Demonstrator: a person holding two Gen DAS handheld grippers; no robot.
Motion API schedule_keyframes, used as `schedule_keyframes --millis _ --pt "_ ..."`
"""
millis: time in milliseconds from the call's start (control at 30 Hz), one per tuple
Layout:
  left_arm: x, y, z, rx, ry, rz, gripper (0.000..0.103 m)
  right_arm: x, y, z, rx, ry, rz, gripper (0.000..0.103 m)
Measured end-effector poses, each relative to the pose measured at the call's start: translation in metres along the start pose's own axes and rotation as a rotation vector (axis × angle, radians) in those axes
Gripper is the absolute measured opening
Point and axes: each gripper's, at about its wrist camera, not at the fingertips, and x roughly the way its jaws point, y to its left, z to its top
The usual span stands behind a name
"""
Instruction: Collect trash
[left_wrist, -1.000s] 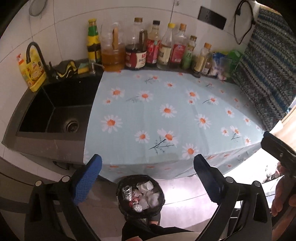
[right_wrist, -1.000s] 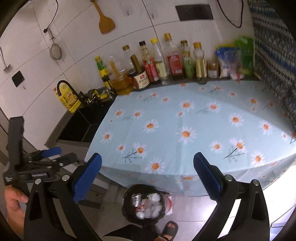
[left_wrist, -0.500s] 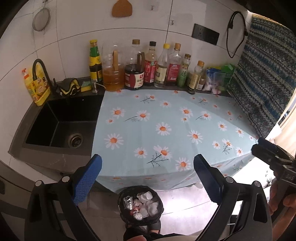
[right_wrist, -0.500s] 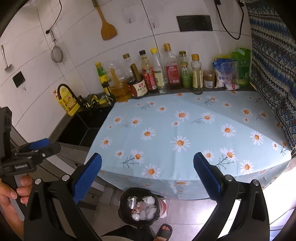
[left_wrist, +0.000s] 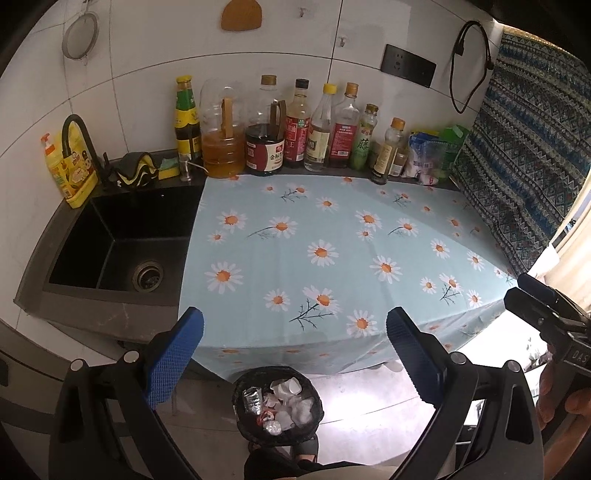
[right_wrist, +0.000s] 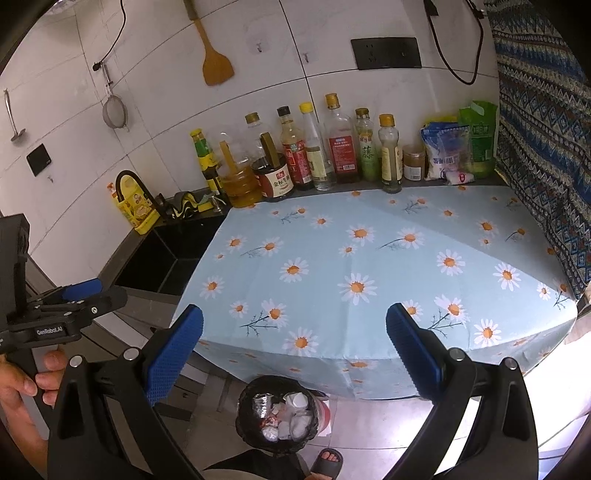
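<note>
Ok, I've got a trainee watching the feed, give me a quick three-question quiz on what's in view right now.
1. True or false: the daisy tablecloth has loose trash lying on it.
2. Where does the trash bin stand? A) in the sink B) on the floor at the counter's front edge C) on the counter
3. Fill in: the jaws of the left gripper and the right gripper are both ____.

Key: 1. False, only the bottles and packets at the back wall stand on the counter. 2. B; it is lined with a black bag and holds crumpled wrappers. 3. Open, holding nothing.
</note>
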Motion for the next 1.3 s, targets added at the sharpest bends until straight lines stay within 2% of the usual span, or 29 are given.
schedule_keyframes --millis 1300 --pt "0.012 -0.003 -0.002 0.011 0.035 -0.003 0.096 0.013 -0.001 -0.006 -0.002 0.035 -0.009 0.098"
